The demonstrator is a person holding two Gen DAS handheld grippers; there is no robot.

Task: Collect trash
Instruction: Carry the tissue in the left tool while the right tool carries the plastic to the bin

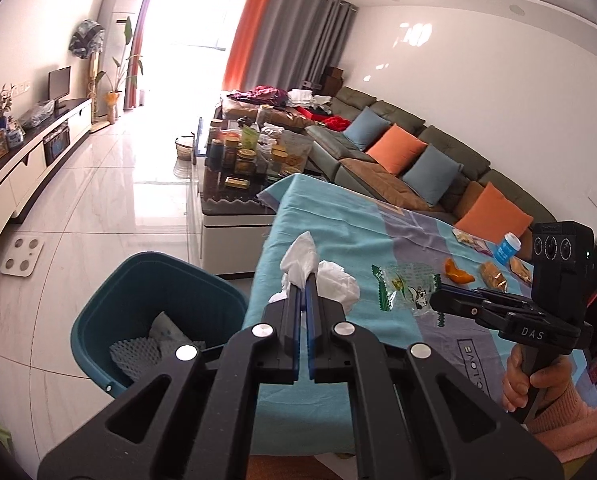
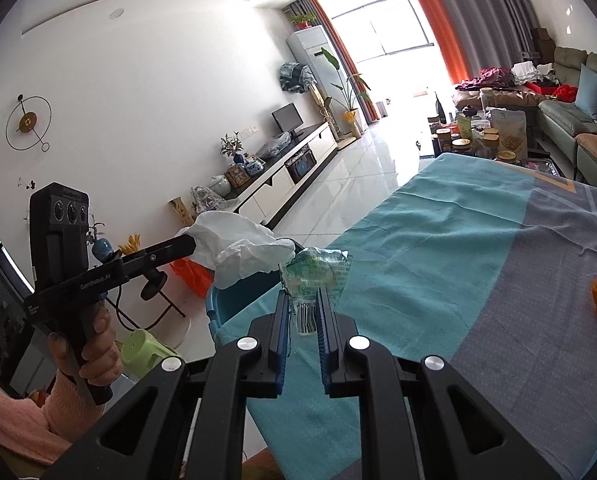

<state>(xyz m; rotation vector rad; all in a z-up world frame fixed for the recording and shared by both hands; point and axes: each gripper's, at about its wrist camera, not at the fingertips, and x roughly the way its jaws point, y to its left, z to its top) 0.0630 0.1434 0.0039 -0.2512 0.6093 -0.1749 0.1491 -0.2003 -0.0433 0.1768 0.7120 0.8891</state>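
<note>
the left gripper is clenched on a crumpled white tissue, its fingers pressed almost together so that the thin paper is pinched near one edge and the rest billows out ahead of the tips. the right gripper is clenched on a clear green-printed wrapper, its fingers kept a little apart by the bunched film, with a barcode label showing in the gap. one piece is thus carried by each hand, two in all, and both are held above the near corner of the tabletop, which is covered by a teal and grey cloth. just beyond that corner, on the floor, one teal bin is stood with its mouth open; pale scraps are already lying inside, though their number cannot be told. the bin appears to have been set beside the tabletop edge so that anything pinched there can be swung over and dropped with little travel, and the tissue looks nearer to it than the wrapper. further along the cloth, more litter is left: one orange peel, one blue-labelled cup, and about three snack packets, counted with some doubt because they overlap near the frame edge. the collecting is judged partly done.
</note>
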